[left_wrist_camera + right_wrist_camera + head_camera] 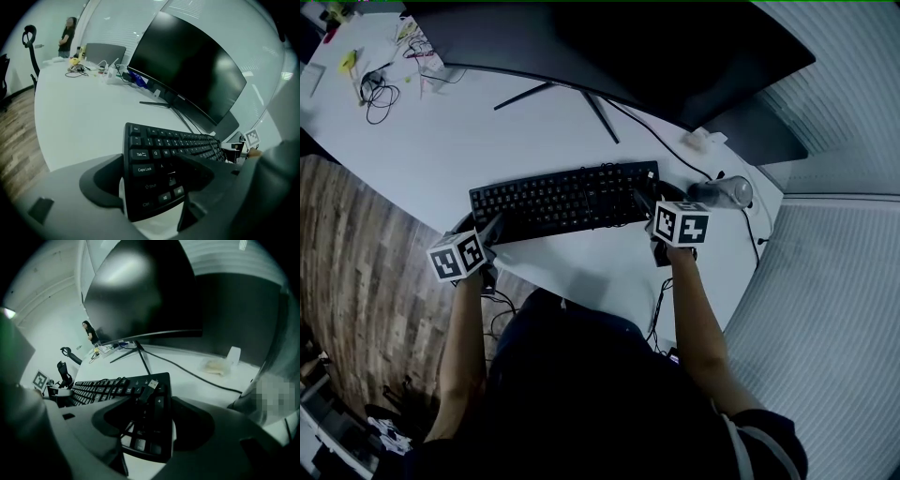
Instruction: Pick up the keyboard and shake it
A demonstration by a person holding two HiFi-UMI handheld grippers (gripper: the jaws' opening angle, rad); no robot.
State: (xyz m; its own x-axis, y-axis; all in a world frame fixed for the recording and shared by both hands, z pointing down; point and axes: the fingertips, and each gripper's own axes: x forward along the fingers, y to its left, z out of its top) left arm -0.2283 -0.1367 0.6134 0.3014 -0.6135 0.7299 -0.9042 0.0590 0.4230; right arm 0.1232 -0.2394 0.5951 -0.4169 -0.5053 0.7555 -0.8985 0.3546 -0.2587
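Note:
A black keyboard (562, 202) lies across the white desk (459, 141) in front of me; whether it rests on the desk or is just off it I cannot tell. My left gripper (492, 230) is shut on its left end: in the left gripper view the keyboard (161, 150) fills the gap, with one jaw at its outer edge and the other over the keys. My right gripper (645, 206) is shut on the right end. In the right gripper view the keyboard (117, 385) sits between the jaws and its USB plug (151, 383) lies loose on the keys.
A large dark curved monitor (609, 47) stands behind the keyboard on thin stand legs (581, 98). A clear bottle (724, 192) lies right of the keyboard beside a black cable (675, 155). Cables and clutter (375, 80) sit far left. The desk's curved front edge runs under my hands.

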